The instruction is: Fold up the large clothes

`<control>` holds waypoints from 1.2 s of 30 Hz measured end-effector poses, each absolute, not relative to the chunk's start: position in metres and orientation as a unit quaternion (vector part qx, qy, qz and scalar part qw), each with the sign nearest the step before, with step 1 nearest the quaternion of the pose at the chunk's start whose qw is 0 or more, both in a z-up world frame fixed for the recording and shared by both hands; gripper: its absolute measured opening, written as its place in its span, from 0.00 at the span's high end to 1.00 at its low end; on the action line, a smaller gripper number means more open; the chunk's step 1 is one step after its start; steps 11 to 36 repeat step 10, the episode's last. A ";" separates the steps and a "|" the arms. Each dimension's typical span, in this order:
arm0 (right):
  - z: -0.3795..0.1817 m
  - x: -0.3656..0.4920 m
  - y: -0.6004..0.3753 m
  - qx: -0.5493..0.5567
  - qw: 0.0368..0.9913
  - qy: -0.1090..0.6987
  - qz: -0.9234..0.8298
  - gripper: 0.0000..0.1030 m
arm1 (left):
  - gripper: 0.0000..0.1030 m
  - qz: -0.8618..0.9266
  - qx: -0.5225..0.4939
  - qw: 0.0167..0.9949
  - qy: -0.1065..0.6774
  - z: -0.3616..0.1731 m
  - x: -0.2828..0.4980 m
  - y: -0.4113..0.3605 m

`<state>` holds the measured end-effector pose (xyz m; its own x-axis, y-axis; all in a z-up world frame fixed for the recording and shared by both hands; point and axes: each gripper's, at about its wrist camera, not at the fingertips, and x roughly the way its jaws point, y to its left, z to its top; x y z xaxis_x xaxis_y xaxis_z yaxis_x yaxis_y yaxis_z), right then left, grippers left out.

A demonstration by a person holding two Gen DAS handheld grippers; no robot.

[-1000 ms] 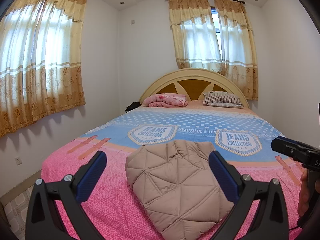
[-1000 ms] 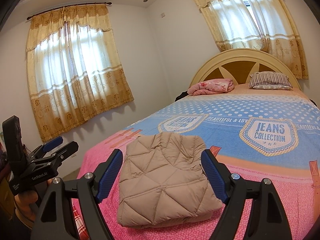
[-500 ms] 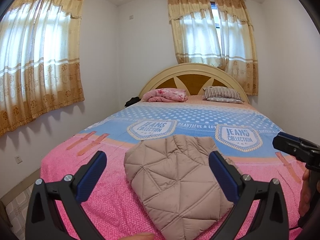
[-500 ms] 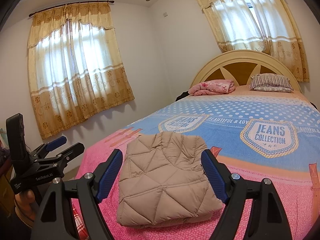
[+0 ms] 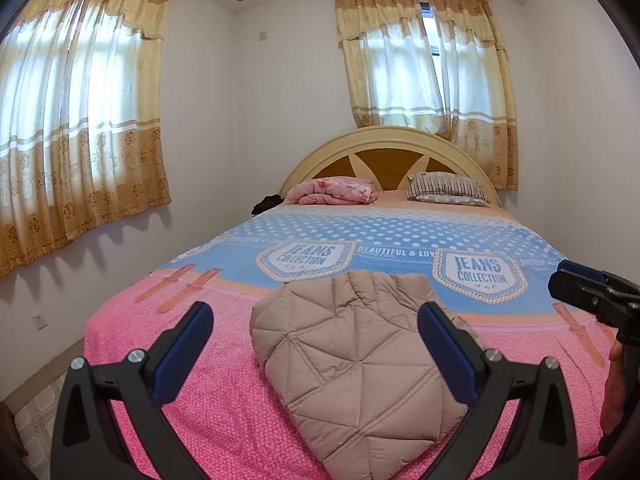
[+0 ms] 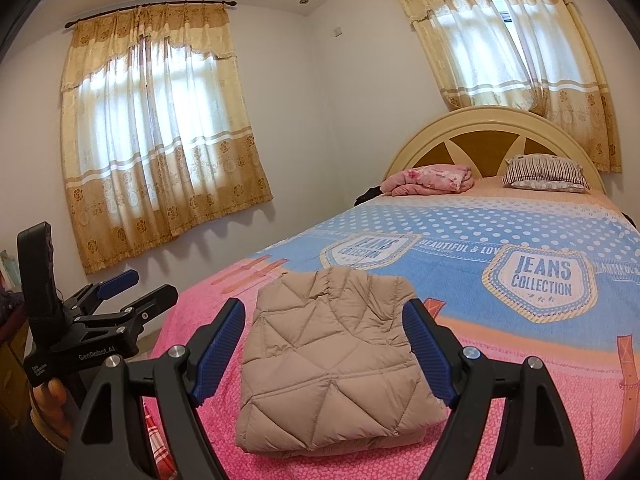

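Note:
A tan quilted puffer jacket (image 5: 352,360) (image 6: 332,368) lies folded into a thick rectangular bundle on the pink near end of the bed (image 5: 132,332) (image 6: 520,380). My left gripper (image 5: 315,312) is open, its blue pads standing wide to either side of the bundle and short of it, with nothing between them. My right gripper (image 6: 325,308) is open too, framing the jacket from the other side without touching it. The left gripper (image 6: 150,286) also shows at the left edge of the right wrist view, held off the bed's side. A right gripper finger (image 5: 576,284) juts in at the right edge of the left wrist view.
The bedspread turns blue with "JEANS COLLECTION" badges (image 6: 540,284) beyond the jacket. A folded pink blanket (image 5: 336,190) and a striped pillow (image 5: 446,190) lie by the arched headboard (image 5: 384,140). Curtained windows (image 6: 160,128) stand on two walls. A tiled floor strip (image 5: 36,412) runs left of the bed.

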<state>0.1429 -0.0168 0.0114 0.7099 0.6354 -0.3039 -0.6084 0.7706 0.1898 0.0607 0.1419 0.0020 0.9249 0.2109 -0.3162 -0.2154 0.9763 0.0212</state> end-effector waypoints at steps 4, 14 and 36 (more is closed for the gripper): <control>0.011 0.142 -0.017 0.038 0.924 0.178 0.337 0.21 | 0.00 0.107 -0.008 0.982 0.158 0.000 0.061 0.143; 0.008 0.141 -0.017 0.038 0.924 0.181 0.335 0.21 | 0.00 0.110 -0.007 0.981 0.156 -0.002 0.061 0.142; 0.008 0.141 -0.017 0.038 0.924 0.181 0.335 0.21 | 0.00 0.110 -0.007 0.981 0.156 -0.002 0.061 0.142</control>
